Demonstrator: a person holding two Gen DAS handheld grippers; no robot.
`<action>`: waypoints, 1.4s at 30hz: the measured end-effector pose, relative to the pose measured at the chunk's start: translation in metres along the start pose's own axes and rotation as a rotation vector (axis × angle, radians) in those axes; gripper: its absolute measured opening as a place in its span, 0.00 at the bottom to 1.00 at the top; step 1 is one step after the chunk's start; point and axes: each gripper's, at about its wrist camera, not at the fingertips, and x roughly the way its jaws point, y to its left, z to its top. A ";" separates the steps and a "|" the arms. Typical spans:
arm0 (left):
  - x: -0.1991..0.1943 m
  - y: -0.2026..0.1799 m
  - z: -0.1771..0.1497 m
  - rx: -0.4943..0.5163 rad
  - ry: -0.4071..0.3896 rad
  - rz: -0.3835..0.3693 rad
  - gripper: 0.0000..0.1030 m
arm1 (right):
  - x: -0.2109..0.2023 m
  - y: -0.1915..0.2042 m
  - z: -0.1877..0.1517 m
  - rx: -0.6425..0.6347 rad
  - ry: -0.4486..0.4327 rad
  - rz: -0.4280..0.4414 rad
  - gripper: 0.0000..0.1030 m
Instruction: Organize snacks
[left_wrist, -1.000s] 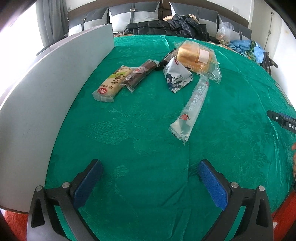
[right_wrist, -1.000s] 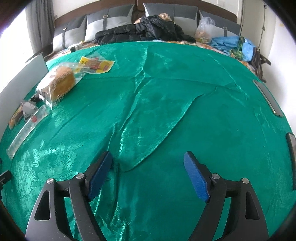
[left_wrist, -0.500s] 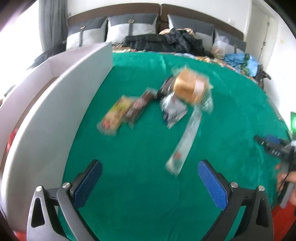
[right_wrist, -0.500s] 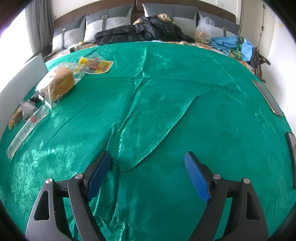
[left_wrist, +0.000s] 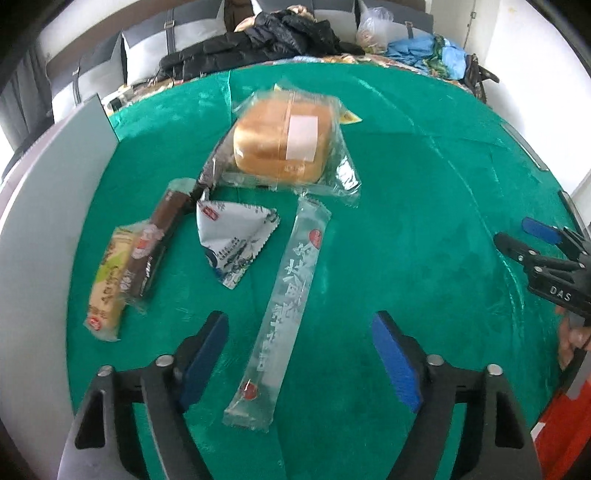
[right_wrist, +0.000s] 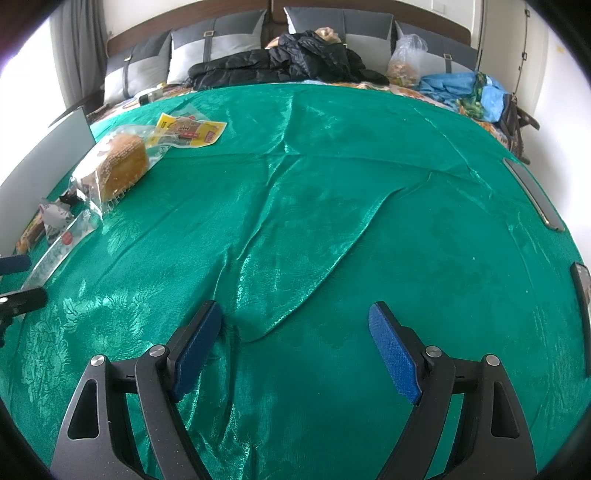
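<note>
Several wrapped snacks lie on the green cloth (left_wrist: 424, 206). A long clear stick pack (left_wrist: 284, 302) lies lengthwise between the open jaws of my left gripper (left_wrist: 301, 350). Beyond it are a white triangular pack (left_wrist: 236, 236), a brown bar (left_wrist: 159, 240), a yellow-green bar (left_wrist: 107, 288) and a bagged bread loaf (left_wrist: 284, 140). My right gripper (right_wrist: 295, 343) is open and empty over bare cloth, far right of the snacks; it also shows in the left wrist view (left_wrist: 546, 254). The loaf (right_wrist: 118, 166) and a yellow packet (right_wrist: 192, 131) show at the left of the right wrist view.
A grey-white box wall (left_wrist: 44, 206) stands along the left of the snacks. Pillows, a black jacket (right_wrist: 280, 62) and bags lie at the far edge. The cloth is creased in the middle (right_wrist: 280, 236).
My left gripper has moved forward and right toward the snacks, so the stick pack now lies between its jaws. The right gripper has barely moved.
</note>
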 end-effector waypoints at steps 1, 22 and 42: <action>0.003 0.001 -0.001 -0.006 0.009 -0.005 0.68 | 0.000 0.000 0.000 0.000 0.000 0.000 0.82; -0.004 -0.005 -0.005 0.028 0.010 0.028 0.17 | 0.000 0.000 0.000 0.000 0.000 0.002 0.84; -0.053 0.021 -0.062 -0.168 -0.064 0.026 0.17 | 0.000 0.000 0.000 -0.001 0.001 0.001 0.84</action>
